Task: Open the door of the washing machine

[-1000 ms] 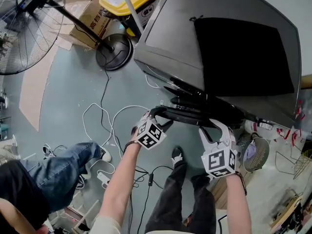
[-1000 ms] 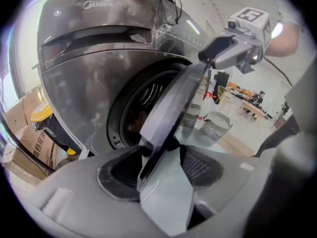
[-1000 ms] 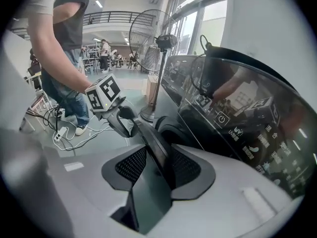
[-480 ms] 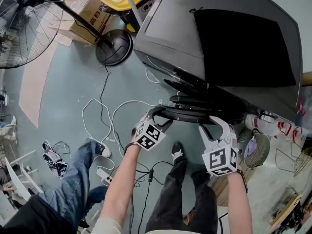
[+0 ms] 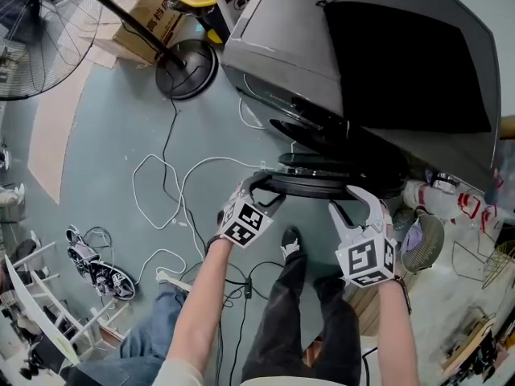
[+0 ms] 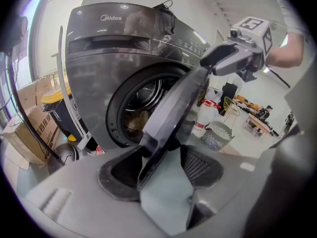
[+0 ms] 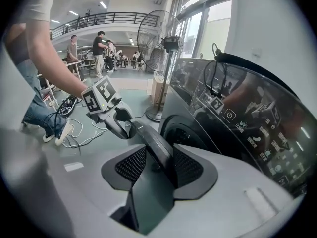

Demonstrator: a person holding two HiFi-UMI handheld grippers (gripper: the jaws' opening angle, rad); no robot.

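A dark grey front-loading washing machine (image 5: 306,55) stands at the top right of the head view. Its round door (image 5: 322,185) is swung out from the front. In the left gripper view the drum opening (image 6: 143,98) shows behind the door (image 6: 173,108). My left gripper (image 5: 269,190) is shut on the door's left rim, which passes between its pads (image 6: 119,175). Further right, my right gripper (image 5: 348,203) is shut on the same rim (image 7: 148,138), with both pads (image 7: 131,165) against it.
A standing fan's round base (image 5: 187,75) and pole are left of the machine, by a cardboard box (image 5: 149,26). White cables (image 5: 173,191) loop over the floor. A mesh basket (image 5: 422,248) and bottles (image 5: 434,191) sit at the right. A bystander's jeans leg (image 5: 153,336) shows at the bottom left.
The bystander in jeans has walked down and out of most of the view. My left gripper has shifted slightly with the door rim. Both grippers keep their hold.
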